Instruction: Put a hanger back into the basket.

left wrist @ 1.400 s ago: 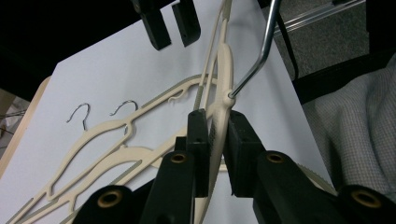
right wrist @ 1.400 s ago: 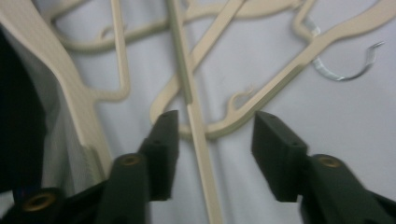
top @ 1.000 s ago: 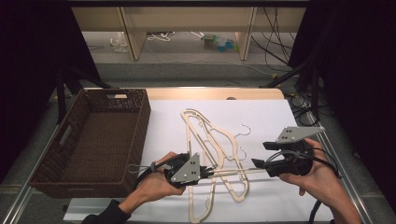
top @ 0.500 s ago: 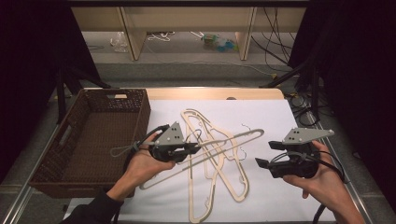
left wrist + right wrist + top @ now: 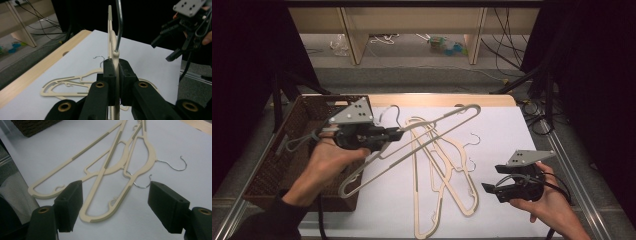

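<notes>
**One hanger lifted, two left on the sheet**

High view: a cream plastic clothes hanger with a metal hook [image 5: 422,137] is held off the table by the left gripper [image 5: 394,134], pinched at its neck and tilted, its lower end hanging just over the near corner of the dark brown woven wicker basket [image 5: 287,150]. No hanger can be seen in the basket, so the job is judged to be at an early stage. Two more cream hangers [image 5: 447,175] are left crossed on the white paper sheet [image 5: 502,130]. The right gripper [image 5: 492,186] is held low beside them, empty.

Left gripper view: the jaws are pressed together on the neck, just below the wire hook [image 5: 118,25].

Right gripper view: the jaws, just widened, are spread with nothing between them, above the crossed pair [image 5: 120,162]; grey strips are seen along the arms.
</notes>
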Available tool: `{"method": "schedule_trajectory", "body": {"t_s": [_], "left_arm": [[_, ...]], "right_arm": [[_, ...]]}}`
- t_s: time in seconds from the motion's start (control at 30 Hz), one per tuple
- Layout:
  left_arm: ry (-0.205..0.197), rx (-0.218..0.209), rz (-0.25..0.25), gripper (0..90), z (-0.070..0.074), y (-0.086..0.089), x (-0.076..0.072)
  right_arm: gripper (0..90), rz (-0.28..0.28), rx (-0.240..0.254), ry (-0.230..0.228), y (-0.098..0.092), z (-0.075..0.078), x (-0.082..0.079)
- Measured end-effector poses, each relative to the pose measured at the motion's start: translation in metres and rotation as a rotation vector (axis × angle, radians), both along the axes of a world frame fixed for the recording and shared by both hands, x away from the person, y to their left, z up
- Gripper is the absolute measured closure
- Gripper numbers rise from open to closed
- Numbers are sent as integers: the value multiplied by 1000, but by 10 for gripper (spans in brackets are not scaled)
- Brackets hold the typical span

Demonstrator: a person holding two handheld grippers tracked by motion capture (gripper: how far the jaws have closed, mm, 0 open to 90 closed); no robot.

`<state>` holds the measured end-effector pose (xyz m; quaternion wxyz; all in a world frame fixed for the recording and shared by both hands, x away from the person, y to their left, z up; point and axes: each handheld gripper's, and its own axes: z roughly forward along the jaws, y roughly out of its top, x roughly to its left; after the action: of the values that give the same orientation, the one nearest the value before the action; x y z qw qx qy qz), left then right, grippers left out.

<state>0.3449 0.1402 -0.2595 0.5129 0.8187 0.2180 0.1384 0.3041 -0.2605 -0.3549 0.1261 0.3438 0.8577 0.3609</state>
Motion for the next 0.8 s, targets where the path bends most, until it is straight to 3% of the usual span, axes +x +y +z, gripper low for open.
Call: {"method": "schedule_trajectory", "body": {"t_s": [0.1,0.13,0.17,0.27,0.3,0.37,0.4,0.47,0.5,0.53,0.6,0.63,0.67,0.7,0.77,0.8], "left_arm": [[10,-40,33,857,17,18,1],[10,-40,33,857,17,18,1],[7,-42,58,858,25,29,4],[12,-48,81,858,30,39,6],[22,-76,100,857,34,52,11],[27,-89,128,857,36,64,15],[25,-91,148,858,37,73,19],[25,-84,163,858,38,79,21],[27,-76,212,857,36,95,28],[27,-76,212,857,36,95,28],[21,-65,249,857,33,111,34],[27,-65,288,857,29,127,40],[27,-65,288,857,29,127,40],[30,-68,311,857,22,143,46],[36,-68,324,857,19,150,48],[7,-61,317,857,16,158,52]], "right_arm": [[296,2,-3,11,-1,-3,-1],[296,2,-3,11,-1,-3,-1],[296,3,-1,16,0,-7,-2],[294,8,-1,17,1,-11,-2],[292,8,4,27,2,-16,-4],[290,17,1,24,3,-21,-4],[289,20,-5,47,3,-21,-4],[289,22,-5,43,3,-23,-5],[289,20,0,44,3,-26,-6],[289,20,0,44,3,-26,-6],[285,31,-13,44,2,-28,-6],[283,26,-12,63,2,-29,-7],[283,26,-12,63,2,-29,-7],[282,17,-7,67,2,-31,-8],[281,19,-7,75,2,-33,-9],[281,19,-7,75,2,-33,-9]]}}
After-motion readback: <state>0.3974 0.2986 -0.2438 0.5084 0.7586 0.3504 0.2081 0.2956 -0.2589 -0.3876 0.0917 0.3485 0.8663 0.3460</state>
